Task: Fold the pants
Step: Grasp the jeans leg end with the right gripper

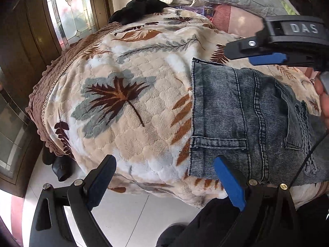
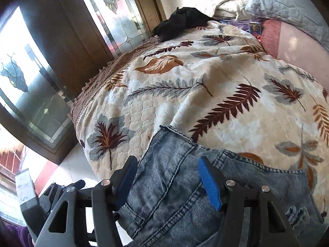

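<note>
While the faded blue-grey corduroy-ribbed denim pants (image 1: pixel 236 113) lie folded into a compact block on the bed's cream plush blanket printed with brown and grey leaves (image 1: pixel 127 103), both tools hang above them with nothing gripped. The left tool (image 1: pixel 164 177) stands wide, its blue pads spread apart near the blanket's edge; the pants lie just ahead of it and to its right, their near corner close to its right finger. The right tool (image 2: pixel 168 177) is also wide, poised directly over the denim, which fills the space between and under its fingers; whether the pads touch the cloth cannot be told. In the left wrist view the right tool (image 1: pixel 267 57) appears beyond the far edge of the pants.

The bundle's long axis seems to run from the left tool's side away toward the right, its folded hem edge facing the open blanket. By that lie, the right tool is the nearer one for any further fold or press, while the left would need to shift rightward. The folding looks far advanced. A crumpled black garment (image 2: pixel 181 20) lies well beyond, near the bed's far corner.
</note>
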`<state>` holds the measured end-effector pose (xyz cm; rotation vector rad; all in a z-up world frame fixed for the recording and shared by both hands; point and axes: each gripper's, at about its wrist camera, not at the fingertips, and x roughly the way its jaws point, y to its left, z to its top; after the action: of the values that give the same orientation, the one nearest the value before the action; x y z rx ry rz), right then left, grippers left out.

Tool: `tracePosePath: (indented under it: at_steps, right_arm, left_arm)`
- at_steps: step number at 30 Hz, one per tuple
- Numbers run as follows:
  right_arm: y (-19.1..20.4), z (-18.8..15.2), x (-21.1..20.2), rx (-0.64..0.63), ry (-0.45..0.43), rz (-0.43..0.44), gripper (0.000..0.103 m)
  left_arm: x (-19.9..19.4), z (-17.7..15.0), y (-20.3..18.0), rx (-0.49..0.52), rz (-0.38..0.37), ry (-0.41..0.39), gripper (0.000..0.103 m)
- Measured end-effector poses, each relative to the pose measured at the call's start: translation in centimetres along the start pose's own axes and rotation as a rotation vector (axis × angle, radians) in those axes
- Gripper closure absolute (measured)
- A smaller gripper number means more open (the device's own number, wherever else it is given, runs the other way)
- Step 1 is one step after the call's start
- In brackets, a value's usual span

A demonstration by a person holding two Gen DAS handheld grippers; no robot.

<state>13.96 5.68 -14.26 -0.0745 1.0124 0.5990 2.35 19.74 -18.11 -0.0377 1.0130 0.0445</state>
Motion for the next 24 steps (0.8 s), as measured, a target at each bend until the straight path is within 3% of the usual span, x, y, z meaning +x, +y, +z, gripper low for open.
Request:
tracePosePath:
  at_steps: [11, 20, 24]
  right_arm:
    - [1.3, 2.3, 5.0, -0.099, 0.092, -0.043, 0.038]
    - [0.3, 3.6, 5.3, -0.112, 0.101, -0.051, 0.036]
    - [0.0, 3.5, 6.3, -0.126, 0.150, -0.043, 0.034]
  left_arm:
    - [1.0, 0.2, -1.5, -0.003, -0.197, 0.018, 0.006]
    - [3.2, 1.2, -2.6, -0.018, -0.270, 0.030, 0.006]
    - [3.5, 1.0, -2.6, -0.027, -0.280, 0.007, 0.006]
